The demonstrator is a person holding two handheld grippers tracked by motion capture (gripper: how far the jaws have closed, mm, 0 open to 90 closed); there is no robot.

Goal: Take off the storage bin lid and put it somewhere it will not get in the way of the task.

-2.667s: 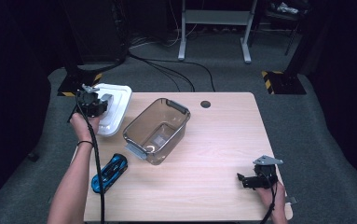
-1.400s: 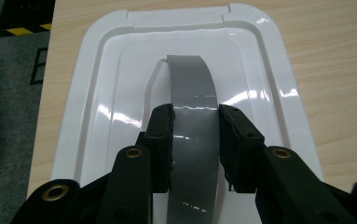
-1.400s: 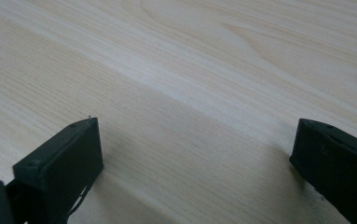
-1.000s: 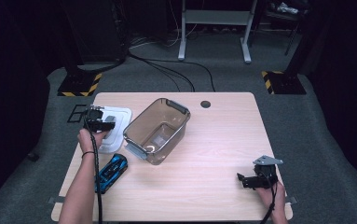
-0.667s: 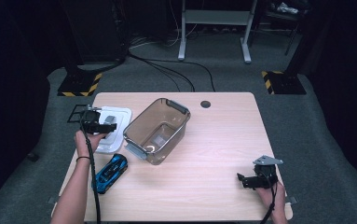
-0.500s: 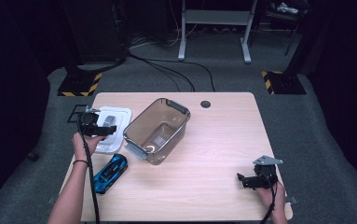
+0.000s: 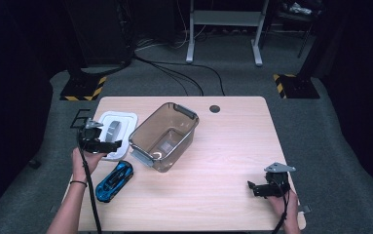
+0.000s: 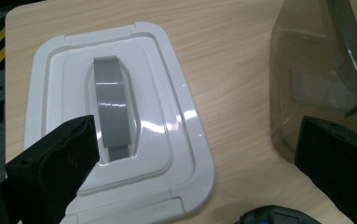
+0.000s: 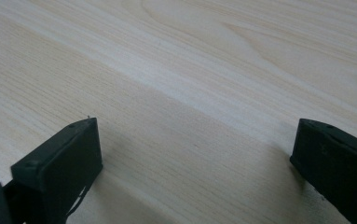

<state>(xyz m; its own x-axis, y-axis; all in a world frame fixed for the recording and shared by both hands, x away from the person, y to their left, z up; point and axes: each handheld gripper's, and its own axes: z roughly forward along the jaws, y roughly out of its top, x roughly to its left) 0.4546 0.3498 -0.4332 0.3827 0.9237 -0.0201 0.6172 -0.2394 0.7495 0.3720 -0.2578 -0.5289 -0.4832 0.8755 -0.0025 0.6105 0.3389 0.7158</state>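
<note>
A white lid (image 7: 118, 127) with a grey handle (image 8: 111, 105) lies flat on the table's left side, beside a clear grey bin (image 7: 167, 136) that stands empty. My left gripper (image 7: 115, 145) hovers over the lid's near edge. Its jaws have just been opening and now stand wide apart, with nothing held between them (image 8: 195, 158). A blue toy car (image 7: 113, 180) lies nearer the person, and its roof peeks in at the bottom of the left gripper view (image 8: 269, 215). My right gripper (image 7: 251, 187) rests low at the table's near right, open over bare wood (image 9: 195, 158).
The wooden table (image 7: 233, 146) has a small round hole (image 7: 214, 108) near its far edge. Dark floor with cables, a metal stand and striped bases (image 7: 291, 85) lie beyond it.
The left gripper set the lid down on the table, let go of it and drew back toward the person, rising a little. The right gripper has not moved.
</note>
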